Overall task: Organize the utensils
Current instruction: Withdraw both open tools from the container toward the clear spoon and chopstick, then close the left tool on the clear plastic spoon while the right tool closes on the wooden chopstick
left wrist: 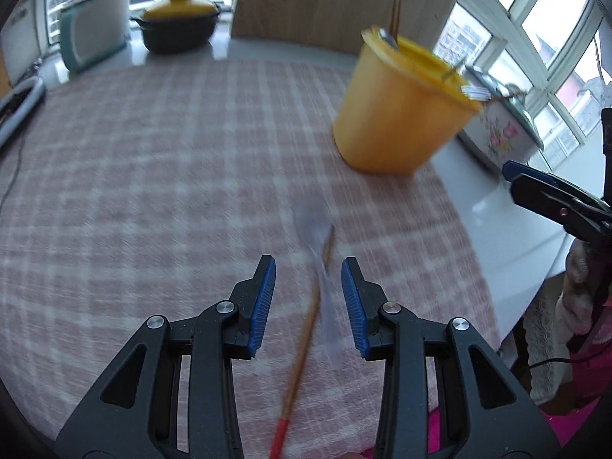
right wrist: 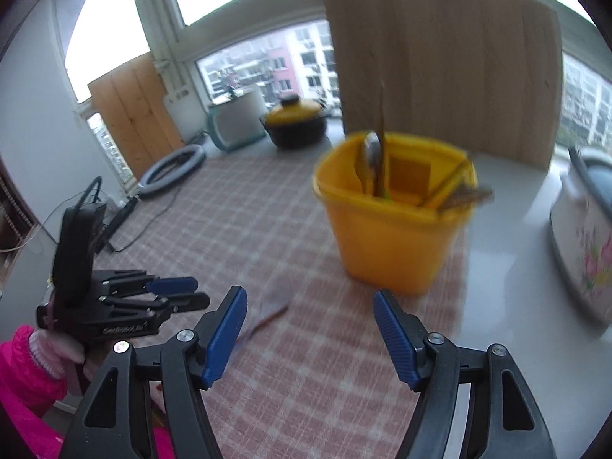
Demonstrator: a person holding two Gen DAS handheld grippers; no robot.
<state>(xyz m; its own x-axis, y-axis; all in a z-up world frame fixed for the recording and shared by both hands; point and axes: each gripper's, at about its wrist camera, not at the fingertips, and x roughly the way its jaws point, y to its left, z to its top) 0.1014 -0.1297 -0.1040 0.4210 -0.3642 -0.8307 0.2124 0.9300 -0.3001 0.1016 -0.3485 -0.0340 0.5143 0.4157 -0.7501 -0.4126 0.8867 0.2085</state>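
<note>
Mostly, blur hides the detail: in the left wrist view a pale, smeared utensil point(left wrist: 319, 267) beside the chopstick point(left wrist: 306, 329) cannot be identified, and the chopstick's red lower end runs out of the frame at the bottom. In the right wrist view the same pair shows only as a grey-brown smudge point(right wrist: 273, 308) on the cloth. What the yellow holder point(left wrist: 397, 111) contains is also hard to read; chopstick ends and metal handles stick out of its top, and a spoon point(right wrist: 373, 153) leans in its left compartment.

A pink checked cloth point(left wrist: 153, 176) covers the bench point(right wrist: 508, 267), whose bare white top shows at the right. At the far left stand a white and teal appliance point(left wrist: 95, 23) and a dark pot with a yellow lid point(left wrist: 178, 25); a wooden board point(left wrist: 344, 4) leans upright behind the holder, a floral enamel pot point(right wrist: 585, 248) sits at the right edge, and windows beyond show apartment blocks.

The left hand-held gripper point(left wrist: 308, 267) is spread, holding nothing, with the chopstick lying on the cloth between its blue pads point(left wrist: 264, 302), touching neither. The holder stands well ahead and to its right. The right hand-held gripper point(right wrist: 310, 306) is likewise spread and empty, with the holder just ahead of its tips and the chopstick pair near its left pad.
</note>
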